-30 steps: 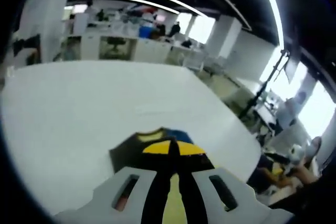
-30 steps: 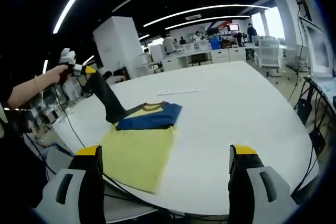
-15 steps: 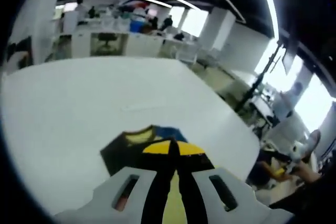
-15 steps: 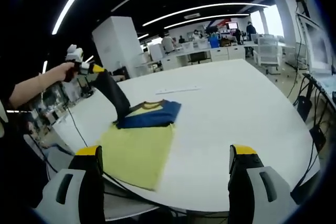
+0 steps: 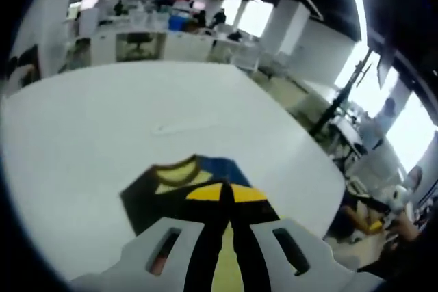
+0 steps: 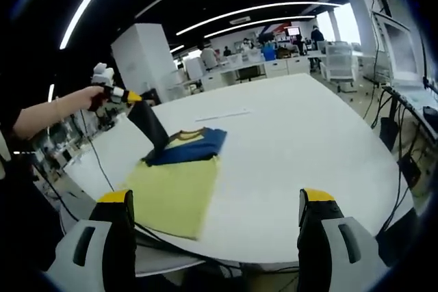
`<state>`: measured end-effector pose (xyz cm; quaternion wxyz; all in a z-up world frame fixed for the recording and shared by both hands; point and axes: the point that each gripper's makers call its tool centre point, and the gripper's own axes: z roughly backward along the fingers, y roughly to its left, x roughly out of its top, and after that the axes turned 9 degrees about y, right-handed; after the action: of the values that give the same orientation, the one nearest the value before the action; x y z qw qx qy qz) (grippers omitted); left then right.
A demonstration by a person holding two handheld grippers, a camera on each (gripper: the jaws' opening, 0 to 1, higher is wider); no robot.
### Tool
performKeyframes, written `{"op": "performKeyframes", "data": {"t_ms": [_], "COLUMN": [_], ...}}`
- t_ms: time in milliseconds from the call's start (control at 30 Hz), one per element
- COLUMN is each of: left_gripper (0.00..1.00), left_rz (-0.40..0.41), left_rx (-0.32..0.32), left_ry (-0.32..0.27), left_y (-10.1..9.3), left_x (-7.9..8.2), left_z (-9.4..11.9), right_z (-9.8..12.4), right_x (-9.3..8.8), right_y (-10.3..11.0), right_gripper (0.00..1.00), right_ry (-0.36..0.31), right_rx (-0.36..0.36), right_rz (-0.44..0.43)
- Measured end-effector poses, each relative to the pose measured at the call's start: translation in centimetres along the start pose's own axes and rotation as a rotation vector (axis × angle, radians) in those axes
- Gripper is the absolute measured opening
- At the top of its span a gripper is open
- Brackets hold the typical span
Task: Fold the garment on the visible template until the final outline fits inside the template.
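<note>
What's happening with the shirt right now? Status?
Left gripper shut on dark sleeve, lifted. Right gripper open, empty. T-shirt part-folded on white table.

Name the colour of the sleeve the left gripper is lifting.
Black, clearest in the right gripper view: the sleeve hangs from the left gripper.

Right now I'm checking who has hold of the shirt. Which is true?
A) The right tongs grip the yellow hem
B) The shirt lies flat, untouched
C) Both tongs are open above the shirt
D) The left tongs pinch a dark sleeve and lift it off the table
D: the left tongs are closed on a dark sleeve, raised above the shirt; the right tongs stand open, holding nothing.
</note>
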<state>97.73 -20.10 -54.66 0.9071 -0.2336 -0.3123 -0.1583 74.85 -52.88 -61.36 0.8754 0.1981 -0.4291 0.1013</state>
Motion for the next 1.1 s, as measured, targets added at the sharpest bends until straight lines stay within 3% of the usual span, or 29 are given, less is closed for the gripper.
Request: {"op": "performKeyframes", "data": {"t_ms": [1100], "left_gripper": [0.00], "left_rz": [-0.001], "left_rx": [0.025], "left_ry": [0.121], "left_y": [-2.2], "left_x": [-1.6], "left_z": [-6.9], "right_z": [-0.2], "right_x": [-0.8], "right_y": [-0.2], "right_gripper": [1.00], "right_ry": [0.021], "right_rx": [0.029], "right_rz": [0.010]}}
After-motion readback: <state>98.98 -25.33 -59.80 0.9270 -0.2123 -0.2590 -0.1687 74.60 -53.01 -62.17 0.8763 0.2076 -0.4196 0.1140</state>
